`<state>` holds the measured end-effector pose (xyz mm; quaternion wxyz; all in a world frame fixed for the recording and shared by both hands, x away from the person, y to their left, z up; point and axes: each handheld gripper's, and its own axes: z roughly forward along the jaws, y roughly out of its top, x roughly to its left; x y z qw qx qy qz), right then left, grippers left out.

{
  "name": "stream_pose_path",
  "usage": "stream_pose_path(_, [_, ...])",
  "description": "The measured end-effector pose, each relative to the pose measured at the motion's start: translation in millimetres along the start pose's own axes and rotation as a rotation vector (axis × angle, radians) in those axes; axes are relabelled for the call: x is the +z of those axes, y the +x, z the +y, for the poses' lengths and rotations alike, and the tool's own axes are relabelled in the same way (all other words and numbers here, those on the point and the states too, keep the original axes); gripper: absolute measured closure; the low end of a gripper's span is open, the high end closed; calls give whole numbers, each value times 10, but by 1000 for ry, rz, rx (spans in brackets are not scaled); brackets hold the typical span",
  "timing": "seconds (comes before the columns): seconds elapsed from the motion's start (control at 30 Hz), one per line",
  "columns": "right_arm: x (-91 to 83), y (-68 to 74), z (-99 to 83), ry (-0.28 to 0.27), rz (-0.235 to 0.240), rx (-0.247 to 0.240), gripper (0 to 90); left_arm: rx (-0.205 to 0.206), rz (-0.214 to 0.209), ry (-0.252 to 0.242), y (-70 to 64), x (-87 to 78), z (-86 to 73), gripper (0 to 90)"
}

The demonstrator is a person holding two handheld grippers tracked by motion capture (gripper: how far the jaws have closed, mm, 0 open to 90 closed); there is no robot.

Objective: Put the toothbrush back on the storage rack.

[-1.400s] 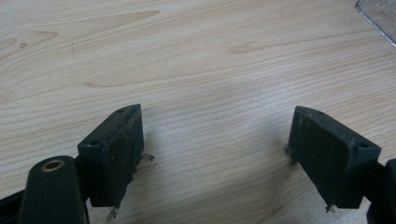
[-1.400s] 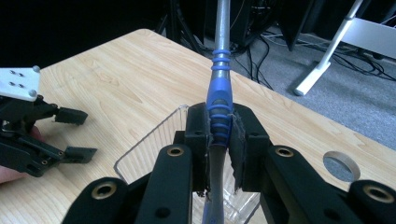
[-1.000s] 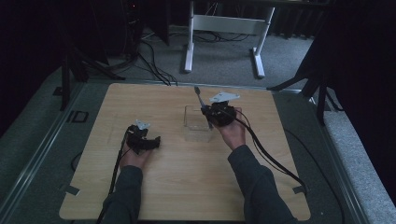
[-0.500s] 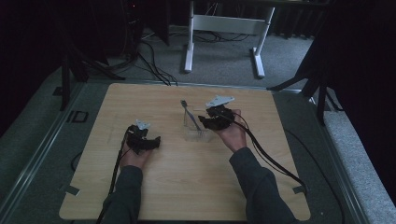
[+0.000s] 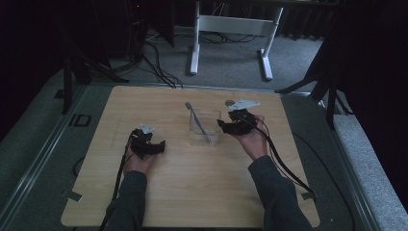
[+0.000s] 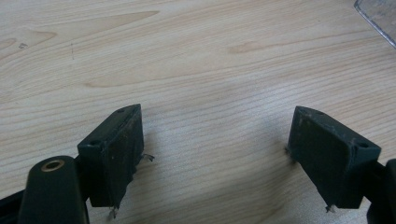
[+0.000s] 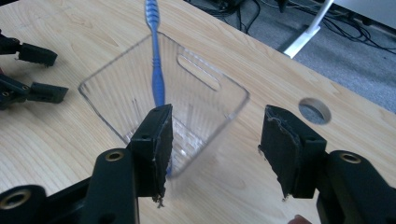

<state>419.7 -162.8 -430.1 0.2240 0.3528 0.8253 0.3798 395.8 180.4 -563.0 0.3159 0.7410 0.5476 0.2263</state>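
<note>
Wooden counter (image 5: 192, 192): left gripper (image 5: 153, 147) rests idle near its left side, jaws spread, empty. Clear bin (image 5: 205, 127) stands at centre with a blue toothbrush (image 7: 155, 56) leaning inside. Right gripper (image 7: 215, 149) sits just beside the bin, jaws released. Back straight off, so neither jaw tips the bin.

wooden table (image 5: 192, 192), clear container (image 5: 206, 129) on it
</note>
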Motion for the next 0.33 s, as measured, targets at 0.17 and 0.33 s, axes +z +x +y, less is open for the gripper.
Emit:
stream_pose_path(0.17, [-93, -33, -175, 8, 7, 18, 411, -1, 0, 0, -1, 0, 0, 186])
stream_pose_path(0.33, [-168, -51, -488, 23, 7, 46, 399, 1, 0, 0, -1, -1, -1, 186])
